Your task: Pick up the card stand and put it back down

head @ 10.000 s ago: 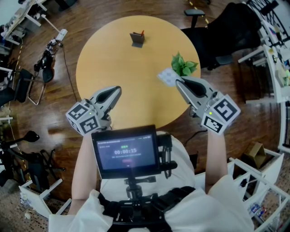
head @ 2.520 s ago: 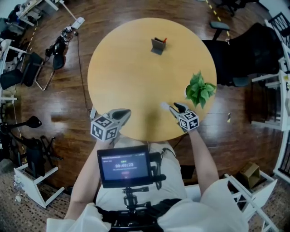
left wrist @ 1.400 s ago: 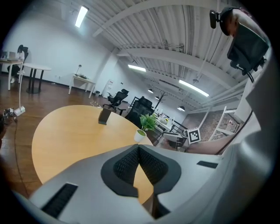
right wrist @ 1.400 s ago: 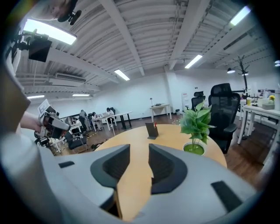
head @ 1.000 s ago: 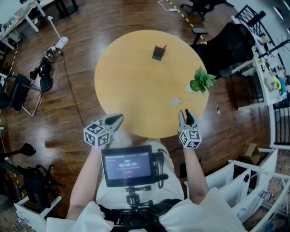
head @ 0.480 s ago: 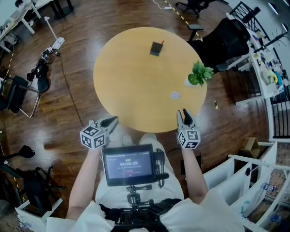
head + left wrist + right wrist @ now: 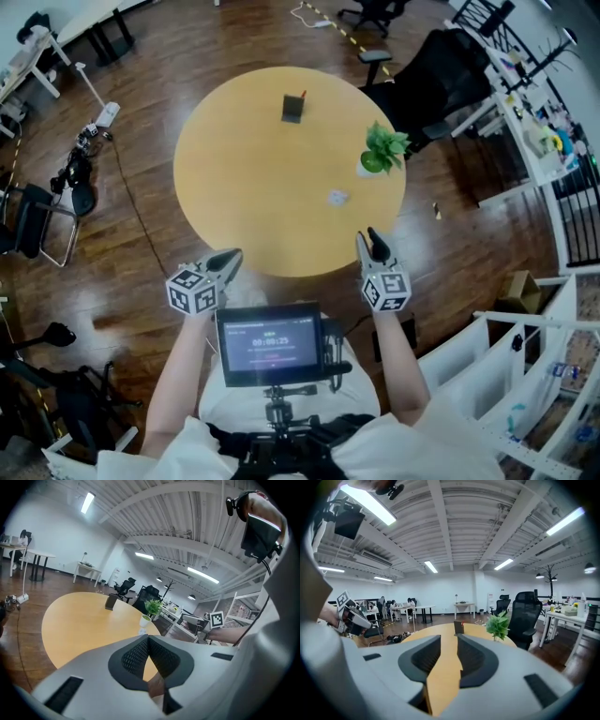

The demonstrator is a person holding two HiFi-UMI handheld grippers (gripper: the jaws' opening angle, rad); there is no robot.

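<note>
Card stand [image 7: 336, 197] rests free near the table's [image 7: 234, 187] right edge, and off its near edge the left gripper [image 7: 232, 254] has its jaws together while the right gripper's [image 7: 372, 236] jaws are closing on nothing, so seemingly no grasp is underway and a pickup needs a forward reach.

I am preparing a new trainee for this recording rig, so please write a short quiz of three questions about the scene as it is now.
1. True or false: the card stand stands on the far half of the round table, away from both grippers.
2. Which thing lies closest to the potted plant? A. the card stand B. the small white object C. the tablet screen
3. What is between the jaws of the right gripper?

Key: 1 true. 2 B. 3 Nothing: the jaws stand apart and are closing on empty air.
</note>
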